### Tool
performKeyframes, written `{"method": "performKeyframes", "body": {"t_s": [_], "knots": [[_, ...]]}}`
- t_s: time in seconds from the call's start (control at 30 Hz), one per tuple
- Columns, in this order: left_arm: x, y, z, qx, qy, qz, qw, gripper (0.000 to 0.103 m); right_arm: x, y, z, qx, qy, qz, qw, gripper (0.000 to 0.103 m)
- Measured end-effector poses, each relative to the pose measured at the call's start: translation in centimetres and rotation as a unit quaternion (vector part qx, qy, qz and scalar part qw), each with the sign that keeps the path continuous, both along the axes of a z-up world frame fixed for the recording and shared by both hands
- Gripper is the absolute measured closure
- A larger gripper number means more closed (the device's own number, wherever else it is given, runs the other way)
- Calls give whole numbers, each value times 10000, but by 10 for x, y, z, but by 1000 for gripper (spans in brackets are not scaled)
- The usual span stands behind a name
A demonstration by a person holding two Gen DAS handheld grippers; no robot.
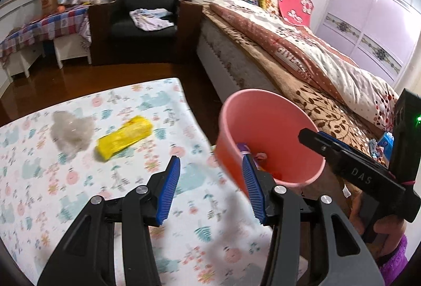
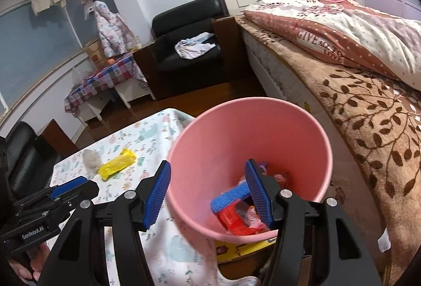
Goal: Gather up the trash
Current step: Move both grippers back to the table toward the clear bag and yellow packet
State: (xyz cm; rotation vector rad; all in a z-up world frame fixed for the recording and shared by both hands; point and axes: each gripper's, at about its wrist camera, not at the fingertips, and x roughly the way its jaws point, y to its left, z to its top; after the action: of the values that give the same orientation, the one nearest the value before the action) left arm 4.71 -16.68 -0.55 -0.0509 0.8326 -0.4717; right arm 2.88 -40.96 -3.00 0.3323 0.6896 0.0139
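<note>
Trash: yellow wrapper (image 1: 123,137) lies on bench (image 1: 39,180) | my left fingers (image 1: 171,180) wide open, empty | right fingers (image 2: 158,196) open over pink bin (image 2: 310,128) | approach low, pinch wrapper middle.

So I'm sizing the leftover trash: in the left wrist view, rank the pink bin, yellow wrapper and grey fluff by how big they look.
1. pink bin, though it is nearest the camera.
2 and 3. yellow wrapper and grey fluff look too alike to rank.
</note>
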Motion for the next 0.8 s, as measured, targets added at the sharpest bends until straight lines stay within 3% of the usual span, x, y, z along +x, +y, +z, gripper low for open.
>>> {"method": "performKeyframes", "body": {"t_s": [0.8], "knots": [[-16,129,-18,-12,108,1322,9912,54,8,81,-3,138,53,880,9960,45]]}}
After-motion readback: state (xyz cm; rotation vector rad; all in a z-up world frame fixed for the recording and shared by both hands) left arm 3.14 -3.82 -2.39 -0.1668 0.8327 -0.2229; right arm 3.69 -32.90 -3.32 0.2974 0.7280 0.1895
